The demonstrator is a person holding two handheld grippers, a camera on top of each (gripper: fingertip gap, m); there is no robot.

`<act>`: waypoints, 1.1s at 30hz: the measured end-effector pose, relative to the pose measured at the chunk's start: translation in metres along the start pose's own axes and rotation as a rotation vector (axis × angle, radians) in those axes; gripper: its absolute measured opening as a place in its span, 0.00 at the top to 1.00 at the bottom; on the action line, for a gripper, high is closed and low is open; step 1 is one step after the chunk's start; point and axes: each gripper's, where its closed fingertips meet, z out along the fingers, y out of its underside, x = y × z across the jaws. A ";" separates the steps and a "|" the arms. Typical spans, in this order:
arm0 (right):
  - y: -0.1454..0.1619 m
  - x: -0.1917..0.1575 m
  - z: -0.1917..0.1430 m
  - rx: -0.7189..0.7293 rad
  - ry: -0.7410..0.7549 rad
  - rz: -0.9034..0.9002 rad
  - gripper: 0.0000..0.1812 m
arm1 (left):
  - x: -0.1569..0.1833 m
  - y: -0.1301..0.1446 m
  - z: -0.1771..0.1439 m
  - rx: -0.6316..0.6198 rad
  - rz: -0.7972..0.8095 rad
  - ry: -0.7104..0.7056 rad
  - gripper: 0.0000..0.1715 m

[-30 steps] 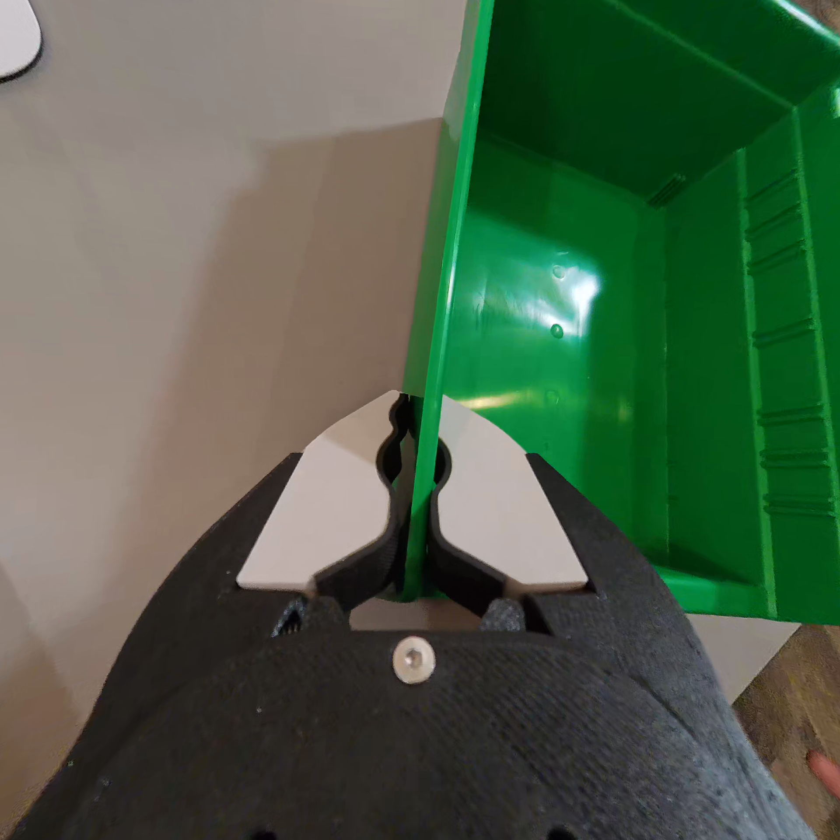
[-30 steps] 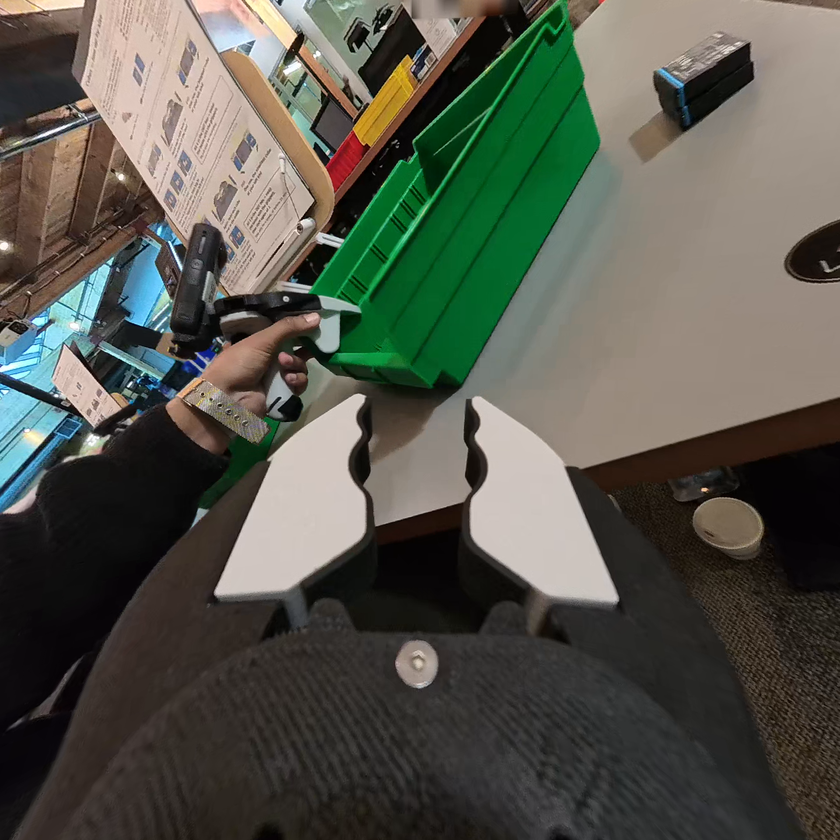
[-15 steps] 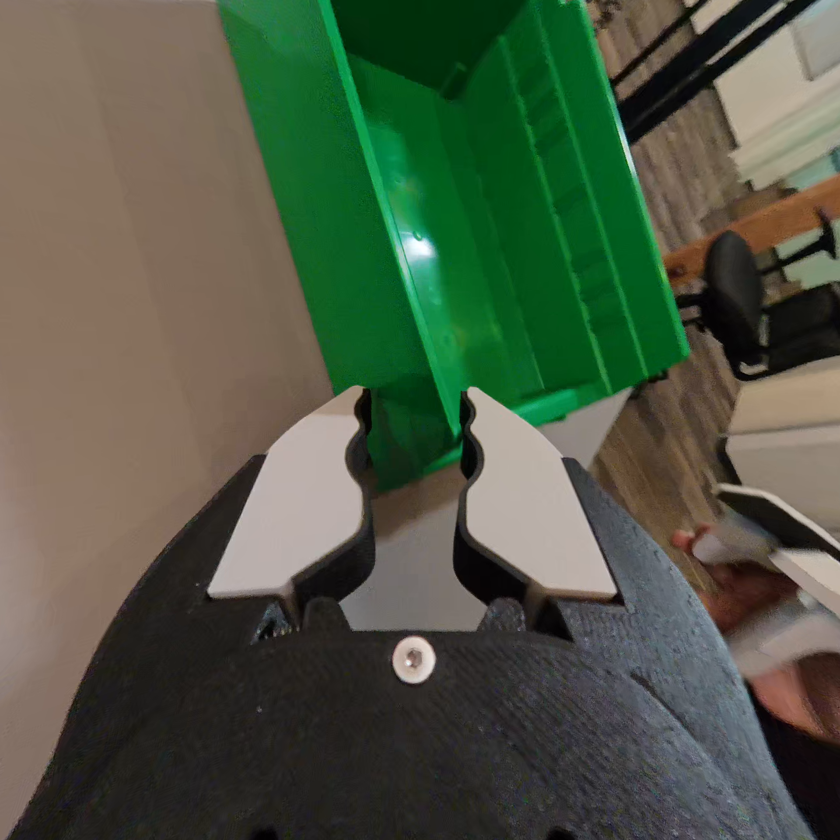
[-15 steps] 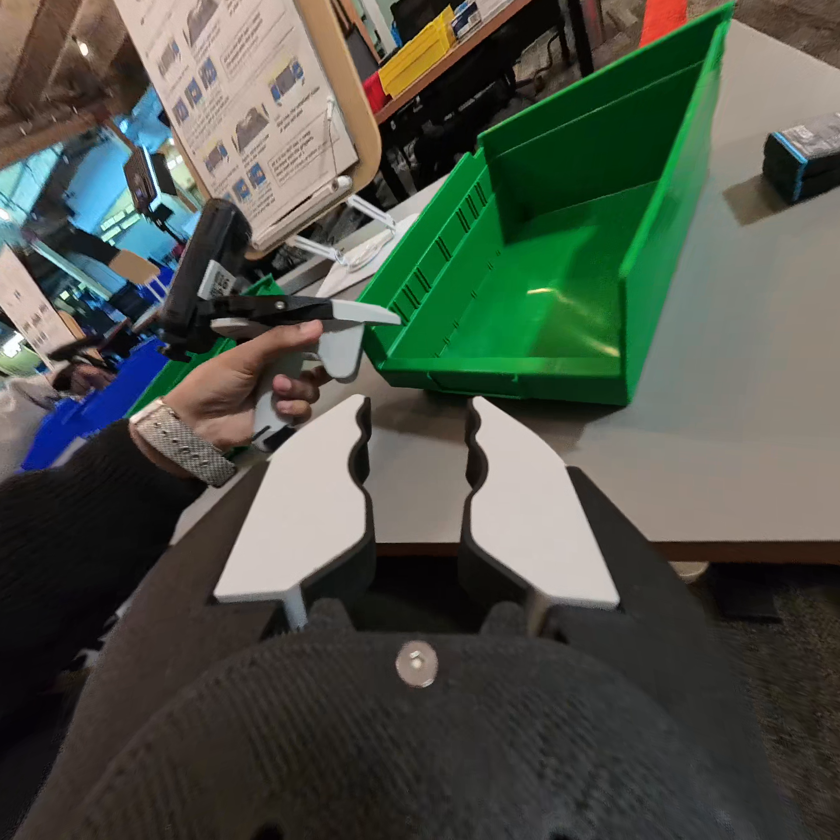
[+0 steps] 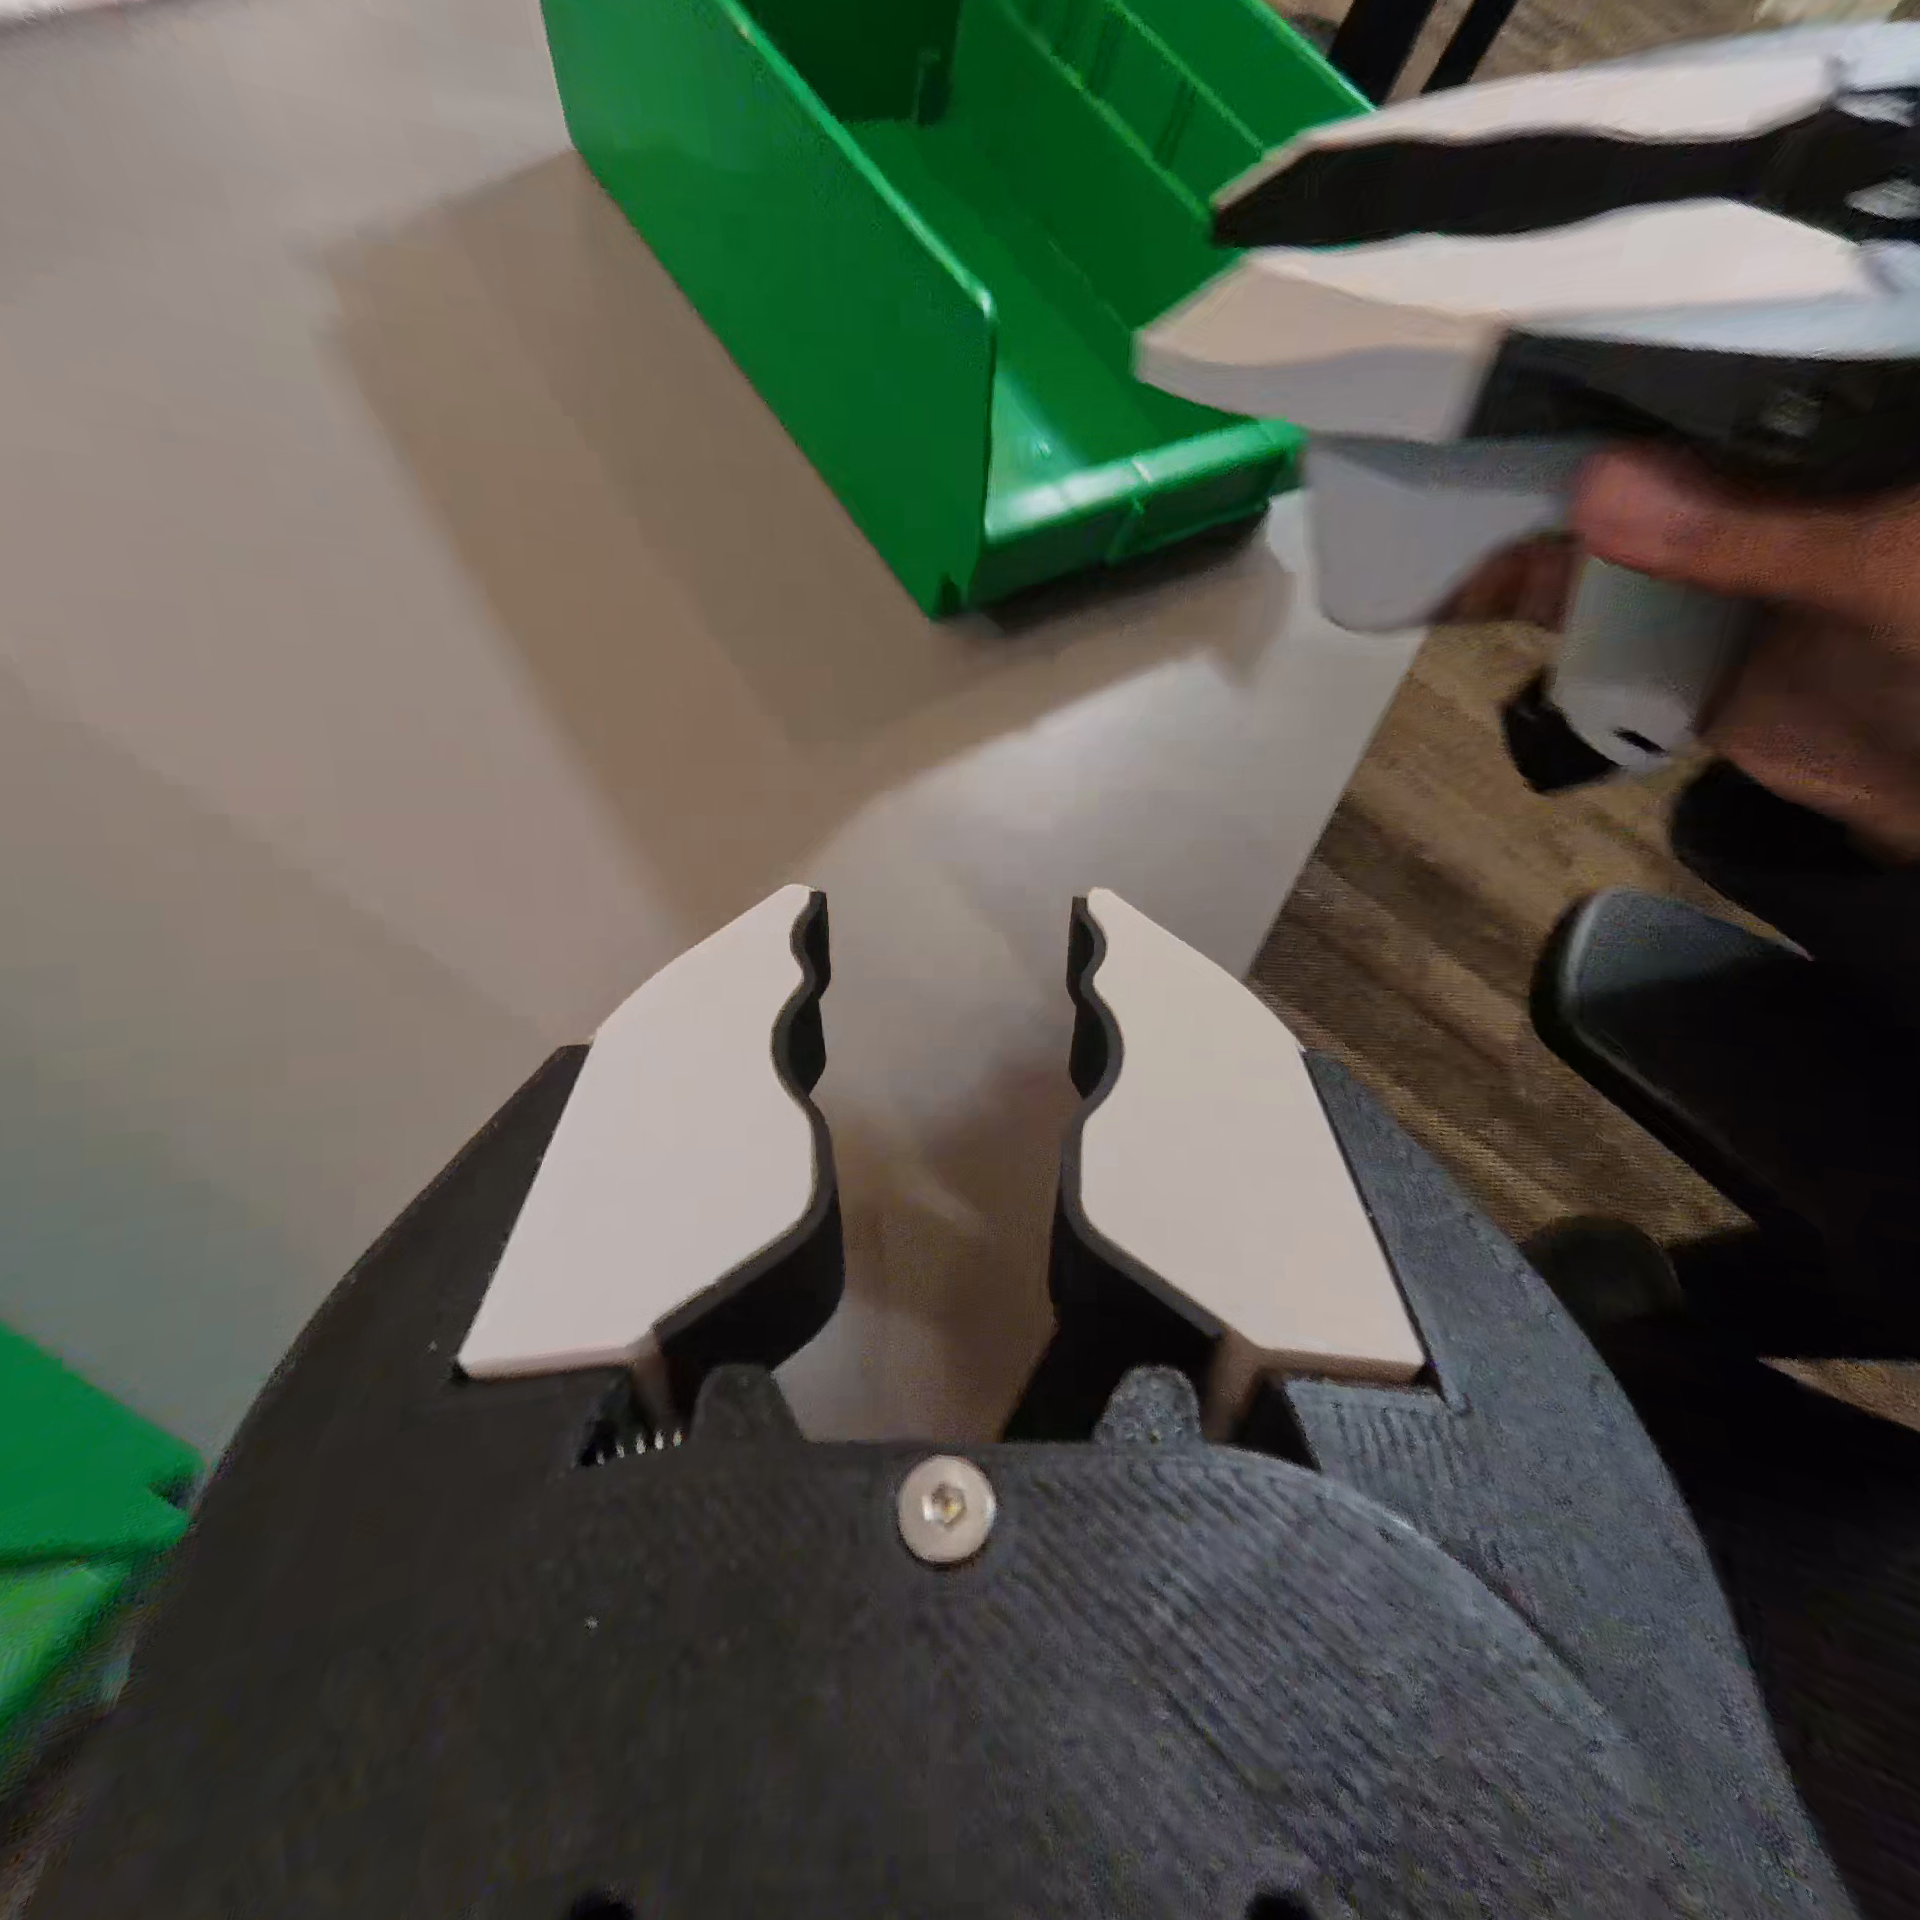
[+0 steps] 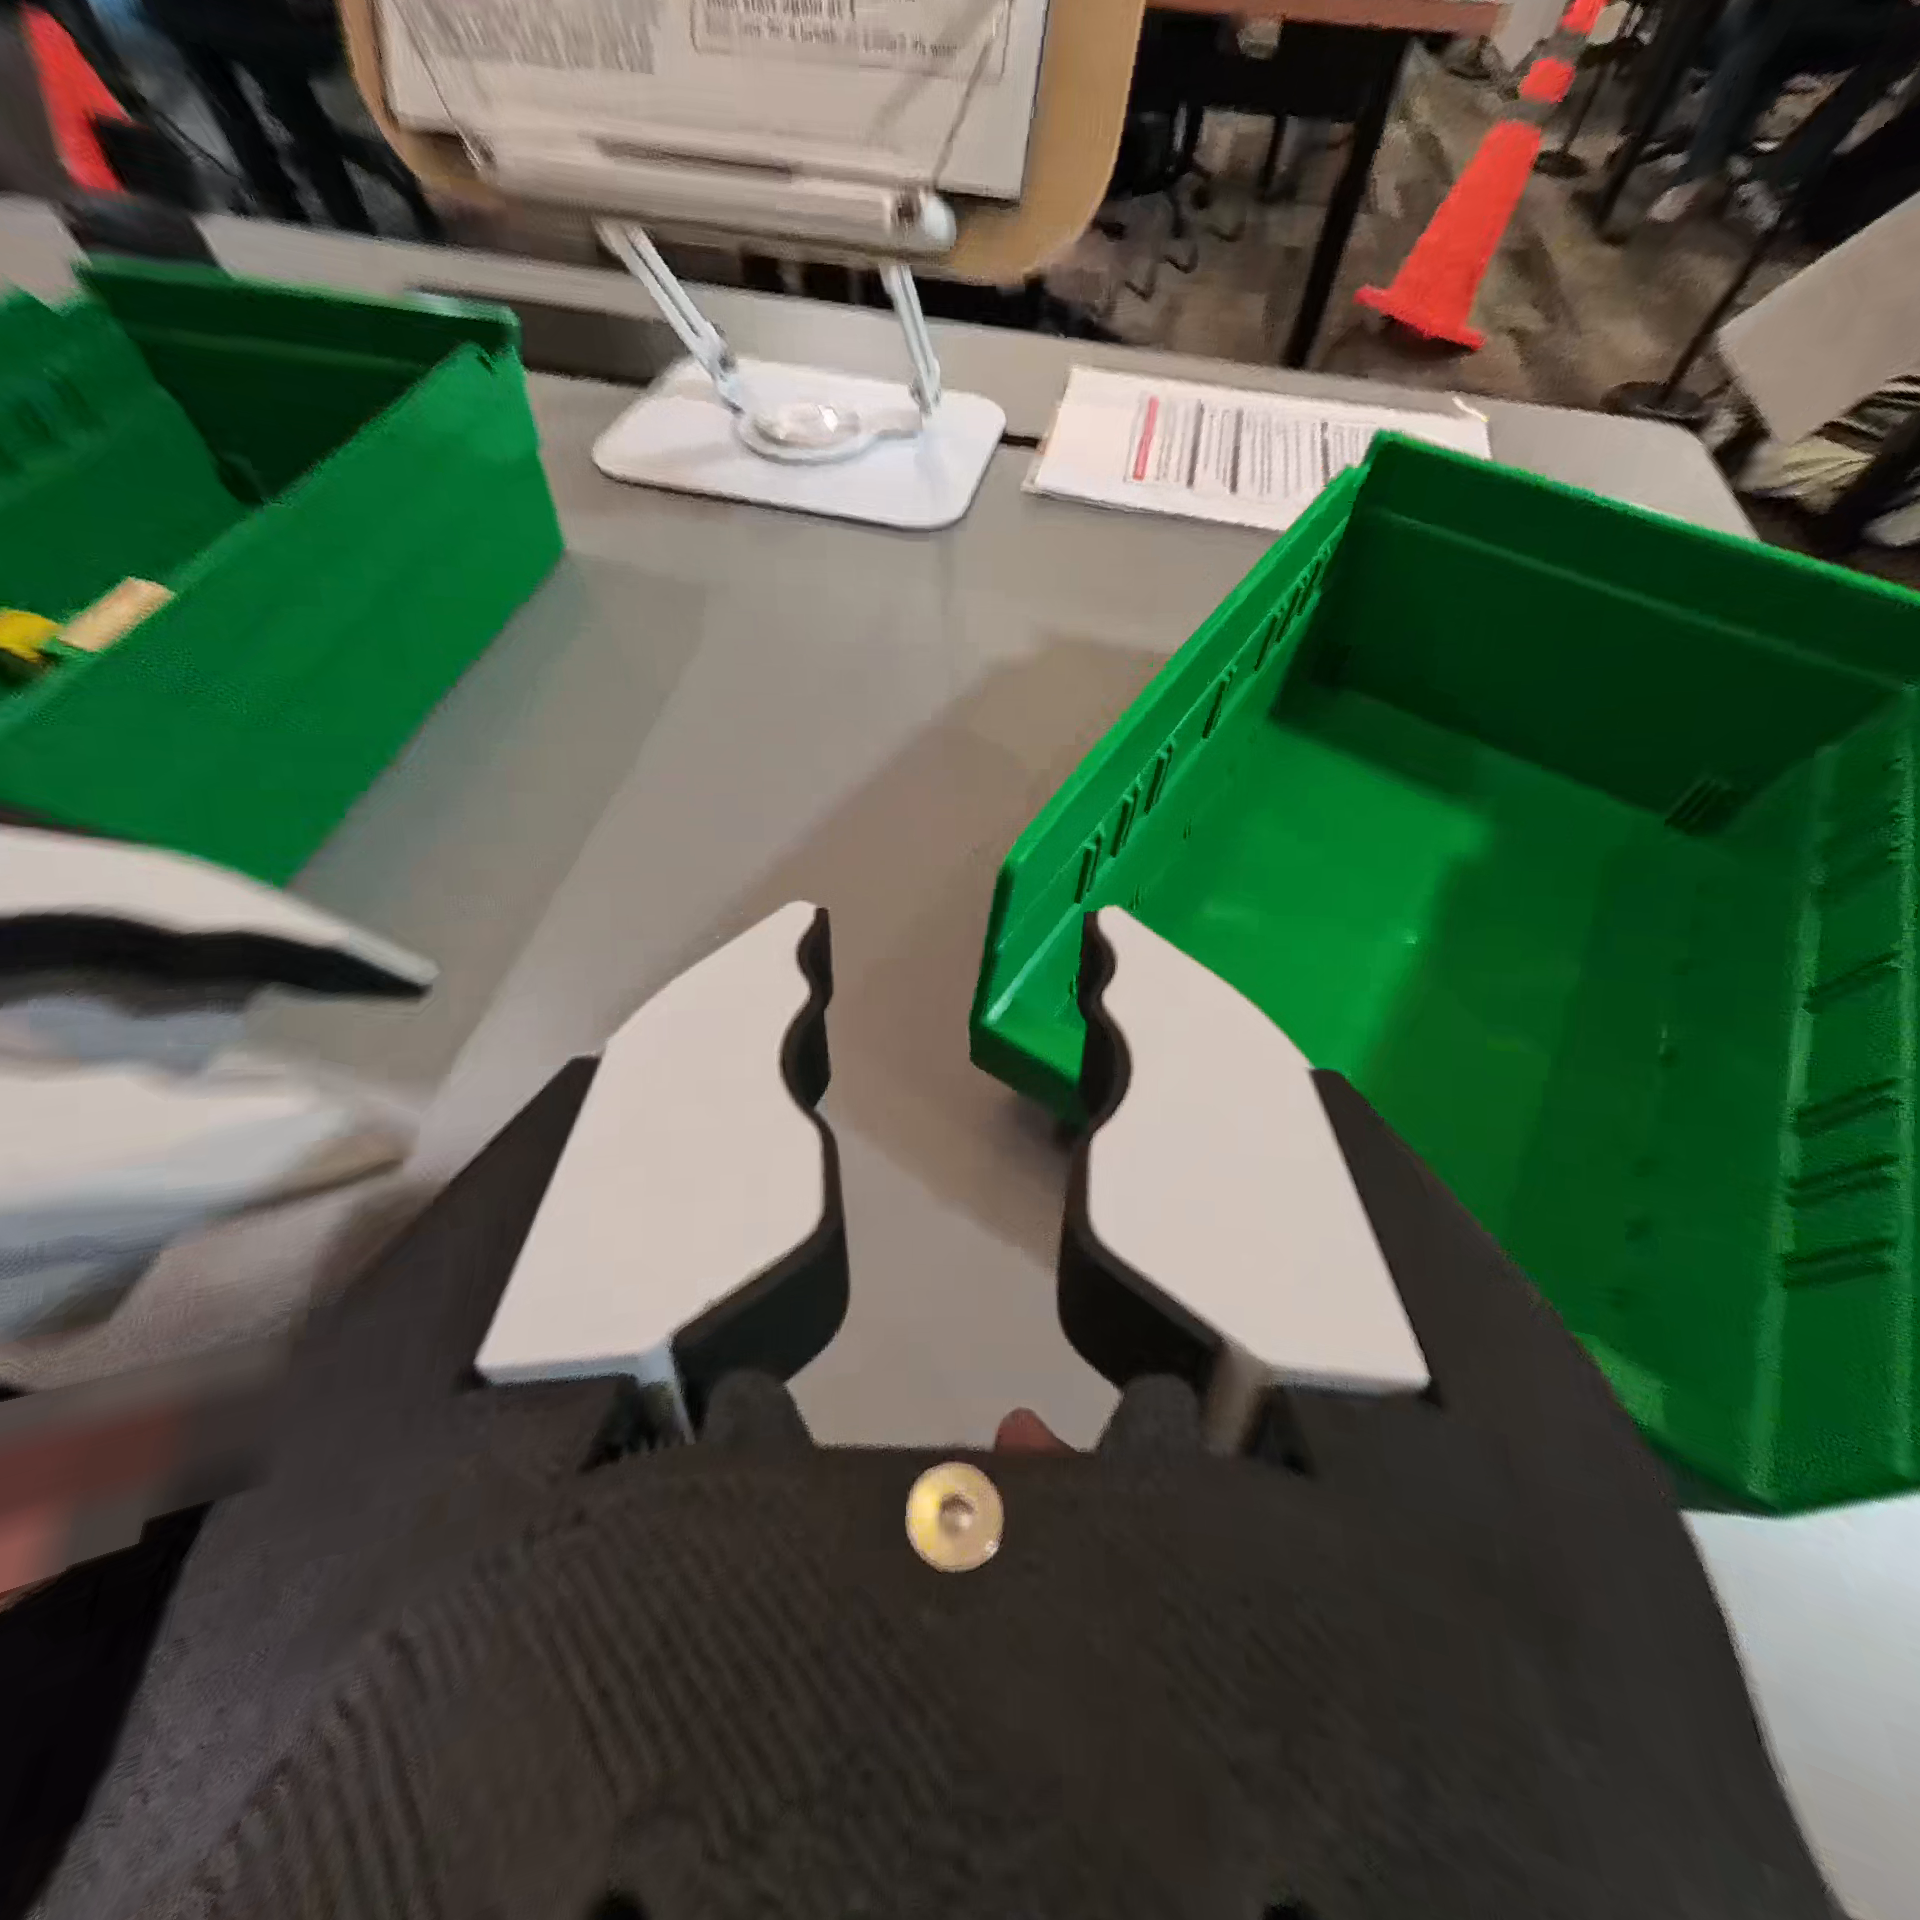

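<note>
An empty green plastic bin (image 6: 1507, 935) stands on the grey table (image 6: 831, 675) at the right of the right wrist view. My right gripper (image 6: 954, 925) is open and empty, low over the table, with its right fingertip beside the bin's near left corner. In the left wrist view the same bin (image 5: 810, 291) lies ahead at the top. My left gripper (image 5: 948, 914) is open and empty over bare table (image 5: 312, 623), well back from the bin. The right gripper (image 5: 1455, 260), held by a hand, shows blurred at the upper right there.
A second green bin (image 6: 260, 623) with small yellow and tan items stands at the left; its corner shows in the left wrist view (image 5: 62, 1507). A white stand (image 6: 800, 436) and a printed sheet (image 6: 1247, 457) lie at the back. The table edge and wood floor (image 5: 1455, 935) are to the right.
My left gripper let go of the green bin's side wall, opened and drew back from the bin. My right gripper swung in over the table to the bin's near corner, still open.
</note>
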 end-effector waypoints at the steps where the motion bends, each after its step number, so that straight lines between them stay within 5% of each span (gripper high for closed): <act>1: 0.004 -0.001 0.009 -0.026 0.040 -0.015 0.75 | 0.003 0.013 -0.003 0.001 -0.021 0.017 0.72; 5: 0.013 0.008 0.041 -0.034 0.199 0.019 0.77 | -0.005 0.052 -0.015 0.015 -0.025 0.027 0.69; 8: 0.028 0.006 0.063 -0.112 0.174 0.027 0.79 | 0.002 0.059 -0.018 -0.009 -0.030 0.118 0.68; 10: 0.033 0.018 0.068 -0.116 0.221 -0.022 0.92 | 0.006 0.062 -0.017 -0.041 -0.054 0.166 0.68; 30: 0.052 0.075 0.029 -0.097 0.297 0.003 0.97 | 0.015 0.063 -0.008 -0.071 -0.132 0.228 0.69; 33: 0.043 0.070 0.026 -0.061 0.290 -0.004 0.91 | 0.013 0.063 -0.008 -0.069 -0.128 0.217 0.69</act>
